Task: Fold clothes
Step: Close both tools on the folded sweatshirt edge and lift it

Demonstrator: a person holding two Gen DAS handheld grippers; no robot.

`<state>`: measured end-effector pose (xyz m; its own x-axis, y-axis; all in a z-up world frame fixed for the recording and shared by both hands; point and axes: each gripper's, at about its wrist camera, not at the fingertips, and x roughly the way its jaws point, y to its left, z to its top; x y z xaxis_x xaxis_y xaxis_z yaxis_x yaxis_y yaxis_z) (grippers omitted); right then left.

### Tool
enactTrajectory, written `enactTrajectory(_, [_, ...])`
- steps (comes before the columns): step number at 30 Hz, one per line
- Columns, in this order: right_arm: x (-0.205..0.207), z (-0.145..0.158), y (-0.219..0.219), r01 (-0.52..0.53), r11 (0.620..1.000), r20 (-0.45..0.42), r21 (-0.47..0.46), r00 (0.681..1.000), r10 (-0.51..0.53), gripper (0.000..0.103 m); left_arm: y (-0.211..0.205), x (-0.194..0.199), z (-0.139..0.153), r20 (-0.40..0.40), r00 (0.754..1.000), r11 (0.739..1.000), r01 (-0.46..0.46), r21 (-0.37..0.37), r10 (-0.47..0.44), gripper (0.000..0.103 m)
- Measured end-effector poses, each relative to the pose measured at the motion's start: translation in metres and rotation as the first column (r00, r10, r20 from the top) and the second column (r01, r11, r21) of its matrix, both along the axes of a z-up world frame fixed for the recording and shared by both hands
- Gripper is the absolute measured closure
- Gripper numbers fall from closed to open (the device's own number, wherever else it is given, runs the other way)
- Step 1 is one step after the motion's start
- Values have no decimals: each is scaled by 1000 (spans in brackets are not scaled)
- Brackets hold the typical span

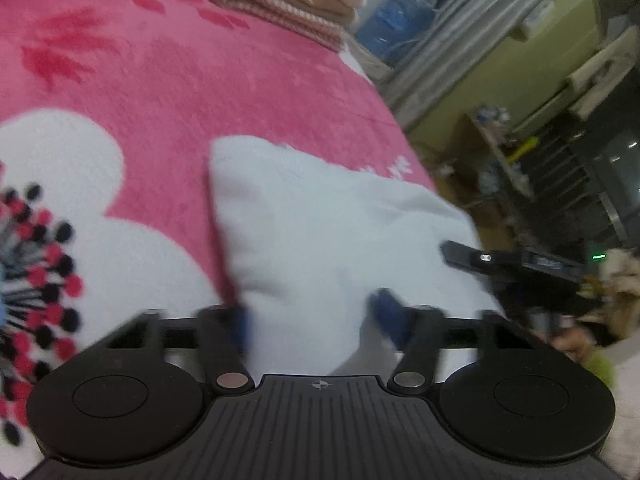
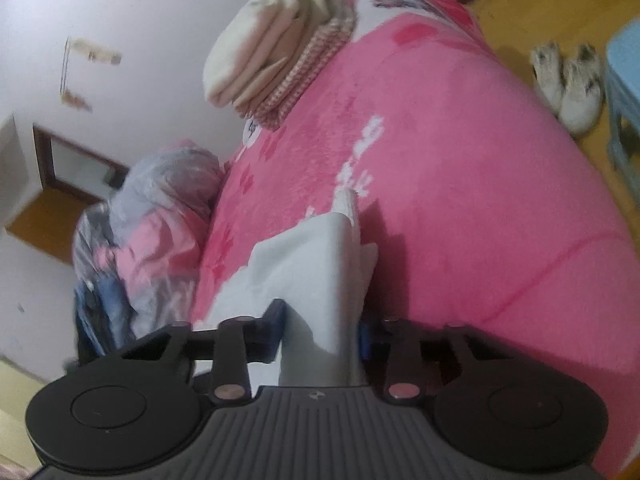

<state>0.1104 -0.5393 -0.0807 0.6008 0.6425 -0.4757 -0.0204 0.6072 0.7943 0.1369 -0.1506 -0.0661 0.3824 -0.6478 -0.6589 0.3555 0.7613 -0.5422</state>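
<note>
With both grippers — left gripper, right gripper — pinching the white garment on the pink bed, I'd keep edges level and taut — lay flat.

One pale white garment lies on one pink blanket. One stack of folded clothes sits on it, with roughly three or four layers, the exact number unclear. Two claws appear: the left claw and the right claw. Two furry white slippers rest on the floor. One clear plastic bag of clothing sits beside the bed.
</note>
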Motion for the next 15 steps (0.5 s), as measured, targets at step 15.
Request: enactTrajectory(15, [-11, 139, 27, 113, 988, 395, -106, 916, -62, 76, 6, 40, 130, 317, 948, 992, 41, -123, 0, 82])
